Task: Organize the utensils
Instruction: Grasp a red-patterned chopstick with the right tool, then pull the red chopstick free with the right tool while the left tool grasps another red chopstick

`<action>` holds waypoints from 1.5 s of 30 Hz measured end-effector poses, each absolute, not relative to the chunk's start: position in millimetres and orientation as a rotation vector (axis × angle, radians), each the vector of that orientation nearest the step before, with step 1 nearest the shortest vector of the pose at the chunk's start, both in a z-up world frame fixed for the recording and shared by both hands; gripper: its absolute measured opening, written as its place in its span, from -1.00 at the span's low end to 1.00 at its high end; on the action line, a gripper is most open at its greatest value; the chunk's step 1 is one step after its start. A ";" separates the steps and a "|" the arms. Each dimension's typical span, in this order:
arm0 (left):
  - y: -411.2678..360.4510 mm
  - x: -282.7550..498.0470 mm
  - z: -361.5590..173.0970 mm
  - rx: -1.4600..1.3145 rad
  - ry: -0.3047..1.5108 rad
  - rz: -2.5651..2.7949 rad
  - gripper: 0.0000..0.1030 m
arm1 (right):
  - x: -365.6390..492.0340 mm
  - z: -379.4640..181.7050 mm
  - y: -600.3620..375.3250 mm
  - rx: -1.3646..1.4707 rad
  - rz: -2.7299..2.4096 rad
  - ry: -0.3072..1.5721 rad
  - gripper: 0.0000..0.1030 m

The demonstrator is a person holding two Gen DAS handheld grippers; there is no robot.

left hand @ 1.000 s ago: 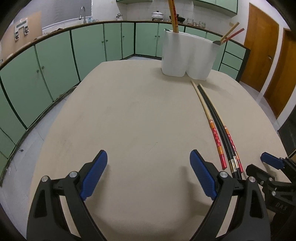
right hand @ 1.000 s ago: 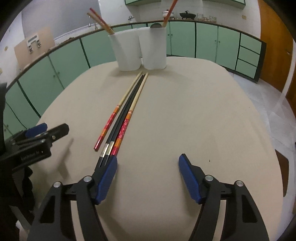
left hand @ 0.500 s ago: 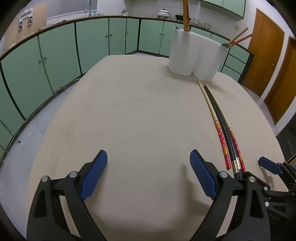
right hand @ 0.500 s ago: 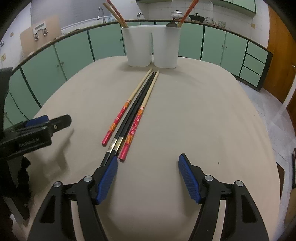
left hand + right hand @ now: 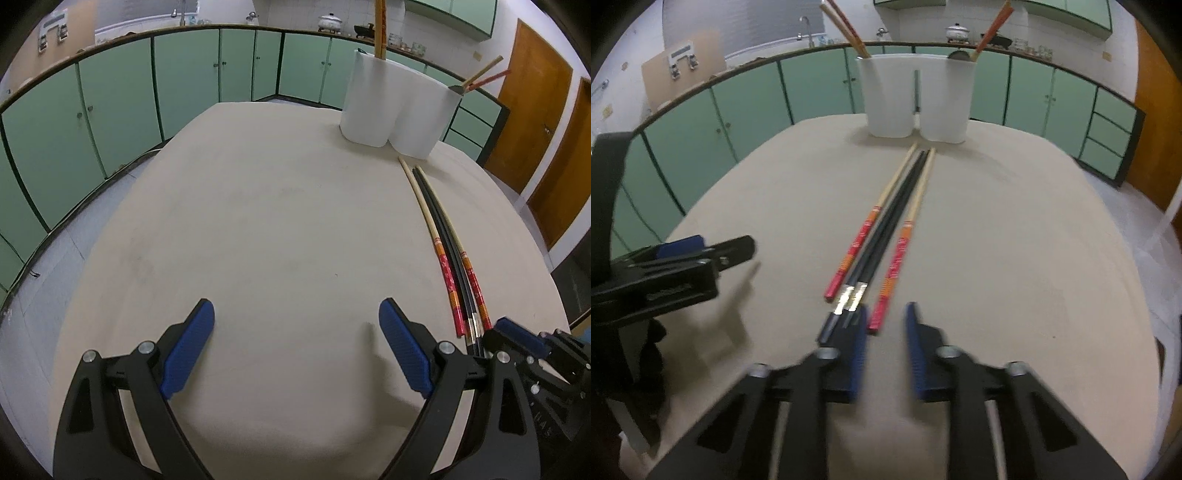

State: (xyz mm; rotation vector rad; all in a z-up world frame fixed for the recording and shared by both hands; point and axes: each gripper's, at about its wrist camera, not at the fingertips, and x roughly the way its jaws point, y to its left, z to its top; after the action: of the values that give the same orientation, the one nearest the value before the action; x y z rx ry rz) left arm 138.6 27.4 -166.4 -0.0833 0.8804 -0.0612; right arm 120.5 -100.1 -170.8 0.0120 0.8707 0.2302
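Wooden chopsticks (image 5: pixel 903 206) — parallel | tips toward white holders (image 5: pixel 916 98) — lengthwise

Home kitchen: green cabinets (image 5: pixel 184 85), faucet (image 5: pixel 805 26), pot (image 5: pixel 331 20) on counter, tiled wall.

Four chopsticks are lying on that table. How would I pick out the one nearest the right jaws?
Start at the two white plastic holders at the far end of the beige table. Four long chopsticks lie in a row running from them toward the camera. The one you want is the pale wooden chopstick with the orange-and-red patterned handle on the right of the row, beside the two plain black ones.
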 end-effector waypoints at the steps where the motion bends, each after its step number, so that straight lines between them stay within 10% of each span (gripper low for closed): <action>1: 25.8 138.9 -166.6 -0.074 0.884 -0.064 0.71 | 120.1 -171.0 -100.2 0.018 0.235 0.872 -0.83; 32: -54.7 133.8 -175.4 0.042 0.919 -0.229 0.70 | 130.5 -174.8 -169.7 0.150 0.151 0.868 -0.88; 45: -60.4 138.8 -173.4 0.052 0.902 -0.163 0.17 | 132.1 -176.3 -167.7 0.130 0.151 0.879 -0.86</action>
State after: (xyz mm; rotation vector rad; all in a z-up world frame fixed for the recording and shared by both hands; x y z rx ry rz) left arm 138.8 -60.4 -173.4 0.0520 0.9016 -0.1631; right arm 132.1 -167.7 -176.3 0.1302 0.8787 0.1512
